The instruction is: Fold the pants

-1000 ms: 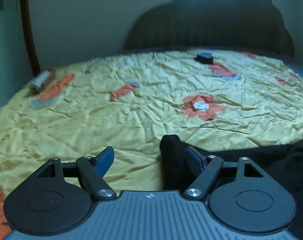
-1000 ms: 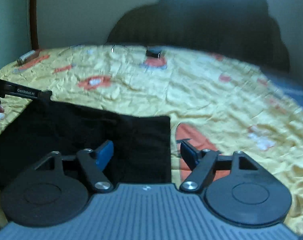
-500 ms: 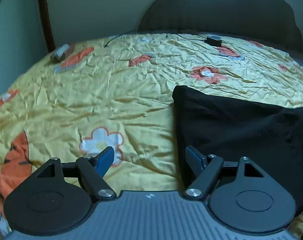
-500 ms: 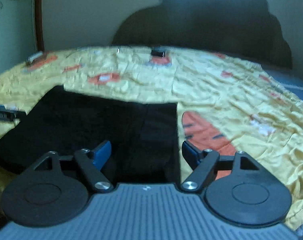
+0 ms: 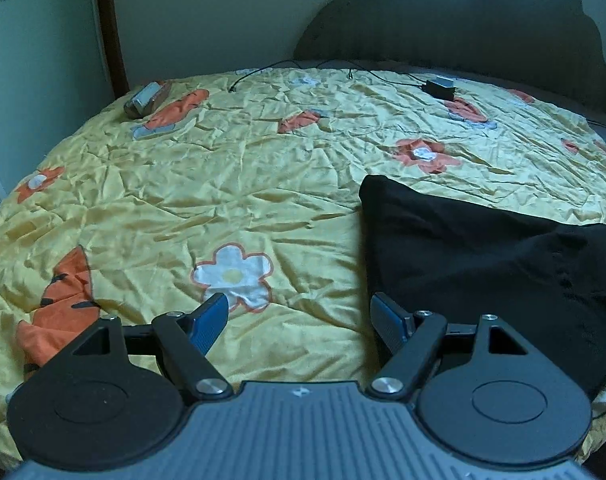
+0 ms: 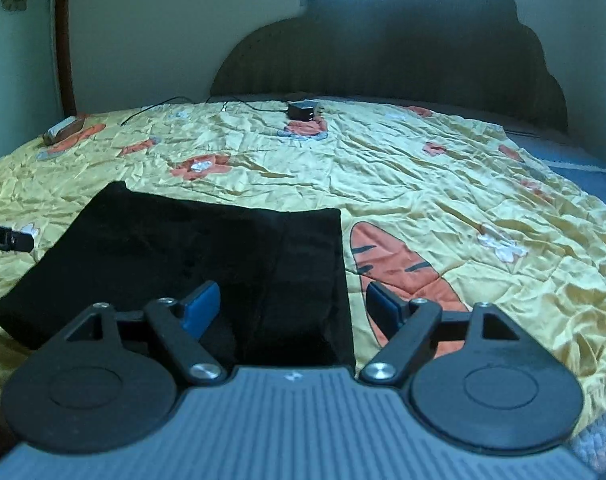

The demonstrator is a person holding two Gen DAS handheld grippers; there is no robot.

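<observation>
Left wrist view: your left gripper (image 5: 299, 316) is hovering with fingers spread wide, gripping nothing.
Right wrist view: your right gripper (image 6: 293, 304) is spreading its fingers wider, nothing pinched, over the pants' right edge.
Pants: the folded black pants (image 6: 191, 256) are lying flat on the yellow flowered bedspread (image 6: 423, 184).
Charger: a black adapter (image 6: 301, 110) is sitting near the headboard (image 6: 383, 48).

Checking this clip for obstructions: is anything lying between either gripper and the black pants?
Nothing visible. The black pants lie flat on the yellow bedspread, right ahead of the right gripper and the left gripper. The charger lies far off.
</observation>
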